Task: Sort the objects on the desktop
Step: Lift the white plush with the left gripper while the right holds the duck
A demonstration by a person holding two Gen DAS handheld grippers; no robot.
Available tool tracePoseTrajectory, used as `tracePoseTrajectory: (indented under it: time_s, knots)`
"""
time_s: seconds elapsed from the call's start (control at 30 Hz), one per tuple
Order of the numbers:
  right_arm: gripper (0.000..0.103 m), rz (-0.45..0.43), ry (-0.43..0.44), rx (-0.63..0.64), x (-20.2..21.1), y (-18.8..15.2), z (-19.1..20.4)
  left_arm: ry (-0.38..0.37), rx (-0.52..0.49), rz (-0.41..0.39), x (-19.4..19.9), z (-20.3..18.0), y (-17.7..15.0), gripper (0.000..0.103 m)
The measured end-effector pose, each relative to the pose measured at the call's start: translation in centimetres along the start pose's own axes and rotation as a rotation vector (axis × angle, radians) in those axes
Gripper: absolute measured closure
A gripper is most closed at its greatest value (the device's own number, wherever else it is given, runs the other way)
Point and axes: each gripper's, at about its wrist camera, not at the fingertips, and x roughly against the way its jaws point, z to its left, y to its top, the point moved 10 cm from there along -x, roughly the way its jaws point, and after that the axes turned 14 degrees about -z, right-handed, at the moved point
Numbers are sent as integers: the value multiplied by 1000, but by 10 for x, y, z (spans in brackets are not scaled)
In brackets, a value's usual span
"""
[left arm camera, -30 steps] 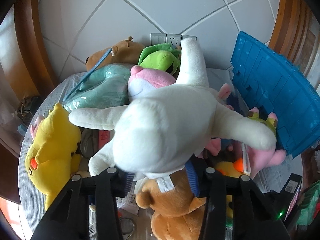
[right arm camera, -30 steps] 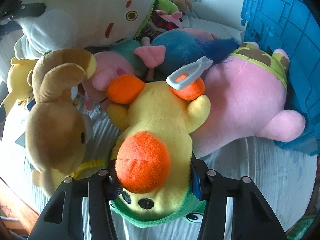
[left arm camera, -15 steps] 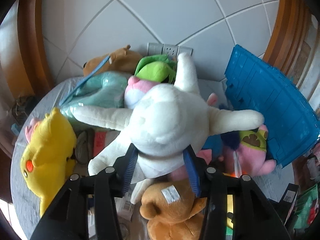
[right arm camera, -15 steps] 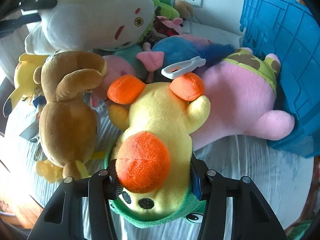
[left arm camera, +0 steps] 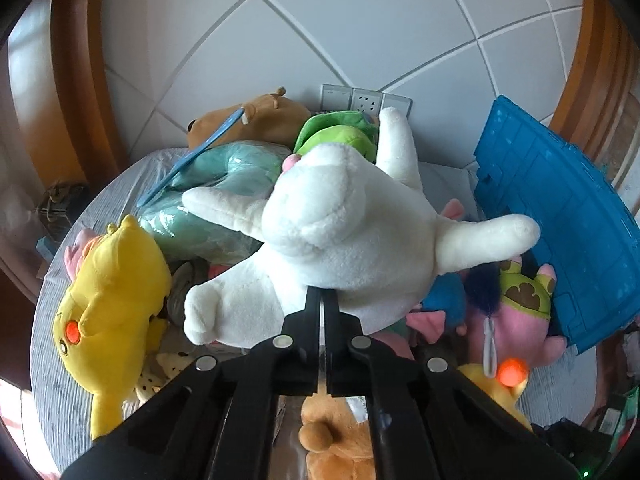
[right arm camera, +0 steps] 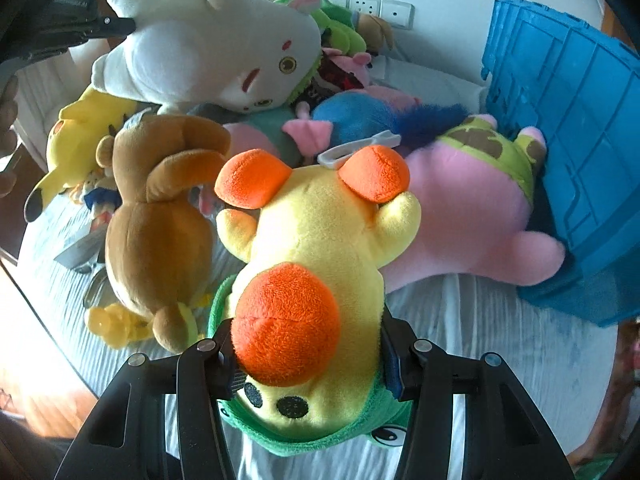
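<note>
My left gripper is pinched shut on the back of a big white plush rabbit and holds it above the pile of toys. The same rabbit hangs at the upper left of the right wrist view, with the left gripper's black fingers on it. My right gripper is shut on a yellow duck plush with orange beak and feet and a green hood. The duck is lifted slightly off the grey cloth. A blue plastic crate stands at the right; it also shows in the left wrist view.
A yellow Pikachu plush lies at the left. A brown bear plush lies beside the duck. A pink plush leans against the crate. Teal, green, blue and brown toys crowd the back by the wall sockets.
My left gripper has closed from wide around the rabbit's body to a tight pinch and lifted it higher. The right gripper has raised the duck a little.
</note>
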Motion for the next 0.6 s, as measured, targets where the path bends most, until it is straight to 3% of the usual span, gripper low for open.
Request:
tracePoseTrajectory:
  time_s: [0.07, 0.13, 0.2, 0.23, 0.4, 0.6]
  knots:
    - [52, 3, 8, 2, -3, -2, 2, 9, 12, 24, -1, 5, -4, 95]
    - [52, 3, 16, 4, -6, -3, 5, 2, 18, 32, 1, 7, -7, 74]
    - [52, 4, 22, 5, -8, -3, 7, -17, 37, 10, 7, 9, -6, 6]
    - [52, 6, 24, 4, -9, -4, 8, -19, 42, -16, 11, 11, -3, 0]
    - [52, 1, 32, 19, 0, -1, 6, -40, 43, -18, 20, 9, -3, 0]
    - [52, -31, 37, 36, 44, 12, -2, -25, 43, -19, 22, 12, -4, 0]
